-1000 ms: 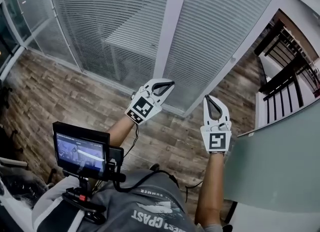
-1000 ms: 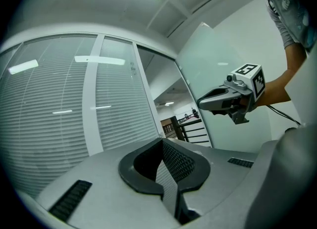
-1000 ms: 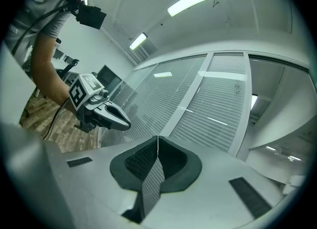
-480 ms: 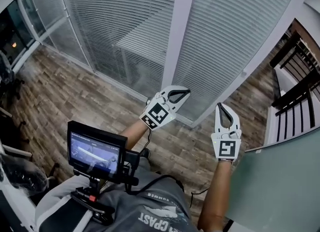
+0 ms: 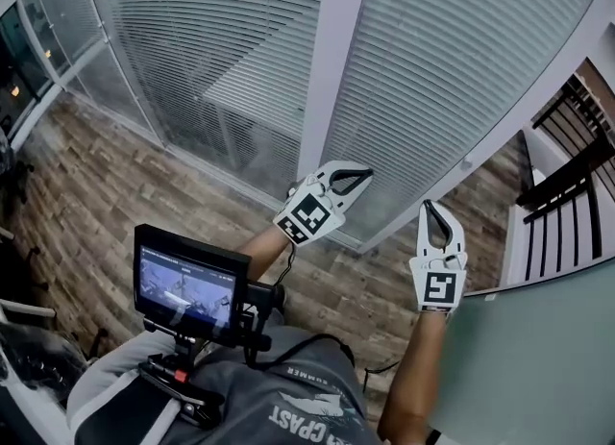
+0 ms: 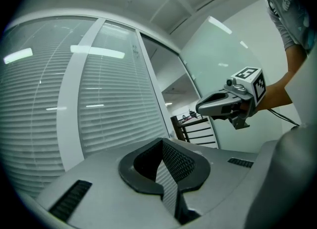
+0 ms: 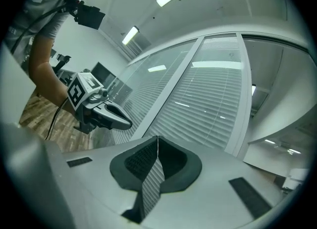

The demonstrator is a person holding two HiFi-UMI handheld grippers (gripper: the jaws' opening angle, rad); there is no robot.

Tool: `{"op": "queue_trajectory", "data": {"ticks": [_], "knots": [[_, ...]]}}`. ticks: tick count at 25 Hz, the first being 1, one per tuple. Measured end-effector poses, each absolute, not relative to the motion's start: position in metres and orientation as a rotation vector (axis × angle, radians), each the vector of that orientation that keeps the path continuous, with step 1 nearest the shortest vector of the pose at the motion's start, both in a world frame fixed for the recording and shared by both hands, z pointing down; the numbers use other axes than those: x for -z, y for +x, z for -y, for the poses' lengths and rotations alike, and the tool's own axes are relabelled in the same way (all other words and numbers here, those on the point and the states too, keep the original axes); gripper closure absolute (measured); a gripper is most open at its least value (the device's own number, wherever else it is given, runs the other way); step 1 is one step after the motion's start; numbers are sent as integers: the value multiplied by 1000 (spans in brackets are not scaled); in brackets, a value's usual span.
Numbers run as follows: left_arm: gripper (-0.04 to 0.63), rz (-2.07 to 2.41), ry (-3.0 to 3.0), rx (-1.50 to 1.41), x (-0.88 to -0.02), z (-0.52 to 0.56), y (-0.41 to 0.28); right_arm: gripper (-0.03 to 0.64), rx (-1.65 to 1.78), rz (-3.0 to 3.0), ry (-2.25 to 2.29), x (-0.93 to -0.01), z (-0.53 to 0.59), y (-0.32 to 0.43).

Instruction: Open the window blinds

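Blinds point(image 5: 452, 68) across upper half of head view, slats turned shut, ceiling lights reflected over them in both gripper views. Split by white post point(image 5: 332, 59) slanting from top centre down to wood floor point(image 5: 106, 184).

Left claw point(image 5: 368, 173) at frame centre, just right of post's foot. Points toward right edge, level with bottom of right-hand blind. Jaws pressed together along one line in left gripper view, nothing between them. Apart from slats, with no contact.

Right claw point(image 5: 429, 206) right of centre, marker cube below it, forearm running to bottom edge. Points up the frame at lower corner of same blind. Jaws closed tip to tip in right gripper view, empty. Short of blind, not touching.

Claws near each other, each visible in the other's view, well apart from a grip on anything.

Monitor point(image 5: 189, 289) on bracket at lower left, screen lit, cable looping toward left arm. Dark railing point(image 5: 567, 145) at right edge. Pale glass panel point(image 5: 538, 357) filling lower right corner. Grey shirt along bottom centre.
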State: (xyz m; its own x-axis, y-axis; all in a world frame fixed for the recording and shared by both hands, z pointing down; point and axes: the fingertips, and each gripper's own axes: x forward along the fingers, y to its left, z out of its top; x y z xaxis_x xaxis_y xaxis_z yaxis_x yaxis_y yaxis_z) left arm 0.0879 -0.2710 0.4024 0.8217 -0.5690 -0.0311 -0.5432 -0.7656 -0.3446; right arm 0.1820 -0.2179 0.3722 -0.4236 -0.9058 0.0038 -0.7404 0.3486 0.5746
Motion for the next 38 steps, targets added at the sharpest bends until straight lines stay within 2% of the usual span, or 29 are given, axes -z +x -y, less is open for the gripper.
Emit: {"op": "queue_trajectory", "data": {"ticks": [12,20,26,31,33,35,38], "knots": [[591,-697,-2739,137,-396,436,145,612,627,2217,1534,-371,384,237],[591,-625,-2749,127,-421,437,150,611,509,2148,1732,-398,384,259],[591,-664,-2777,152,-432,490,192,611,351,2025,1896,-427,449,342],[591,-657,-2783,163,-436,500,193,608,296,1907,2026,-429,465,371],[591,-655,-2790,161,-435,499,195,589,277,1898,2047,-427,467,375],[591,-646,-2794,174,-441,496,197,522,220,1911,2057,-434,470,376],[591,-623,-2795,185,-446,490,201,518,132,1919,2079,-444,475,380]]}}
